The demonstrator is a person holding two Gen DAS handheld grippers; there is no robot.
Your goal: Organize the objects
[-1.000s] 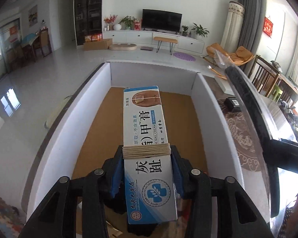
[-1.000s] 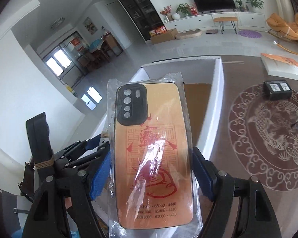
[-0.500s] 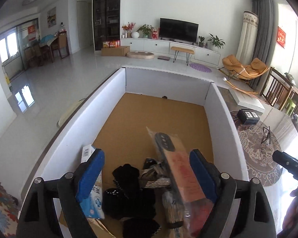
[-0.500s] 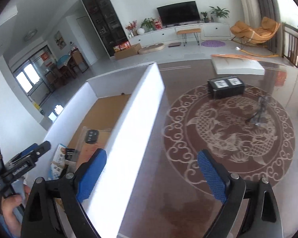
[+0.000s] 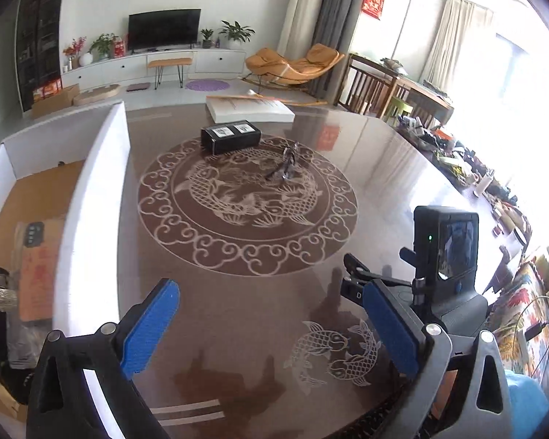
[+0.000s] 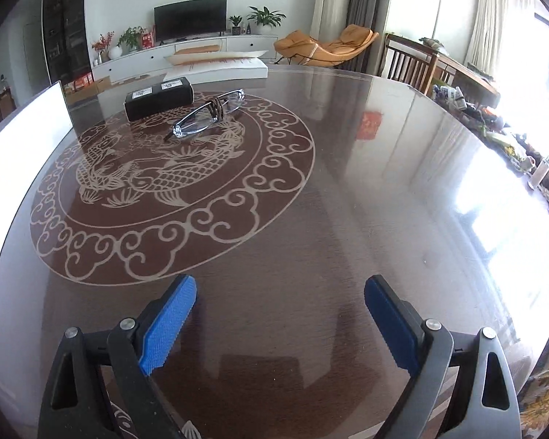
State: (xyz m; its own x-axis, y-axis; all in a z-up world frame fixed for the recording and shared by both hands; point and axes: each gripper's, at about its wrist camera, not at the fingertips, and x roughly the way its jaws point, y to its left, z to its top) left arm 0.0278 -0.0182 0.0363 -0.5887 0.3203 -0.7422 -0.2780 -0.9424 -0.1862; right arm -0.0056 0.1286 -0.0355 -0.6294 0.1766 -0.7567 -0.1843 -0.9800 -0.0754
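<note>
Both grippers are seen empty above the dark tabletop [image 6: 347, 190]: the left gripper [image 5: 274, 329] has its blue fingers [image 5: 150, 329] opening wide with nothing between them, and the right gripper [image 6: 278, 325] is held wide apart, also with nothing in it. The things judged left to be put away, a pair of glasses [image 6: 210, 113] and a black box [image 6: 159, 97], are found ahead of the right gripper and up to its left, well apart from its fingers [image 6: 168, 325]. The glasses are laid just beside the box, nearly touching it, with their long axis running slantwise from lower left to upper right in the right wrist view. The white box [image 5: 91, 197], where a bagged phone case [image 5: 36, 267] is already laid, is placed to the left of both. Neither gripper can be judged clearly nearer. Open, bare tabletop is left between the fingers and the glasses, while the table's curved edge is kept far to the right
</note>
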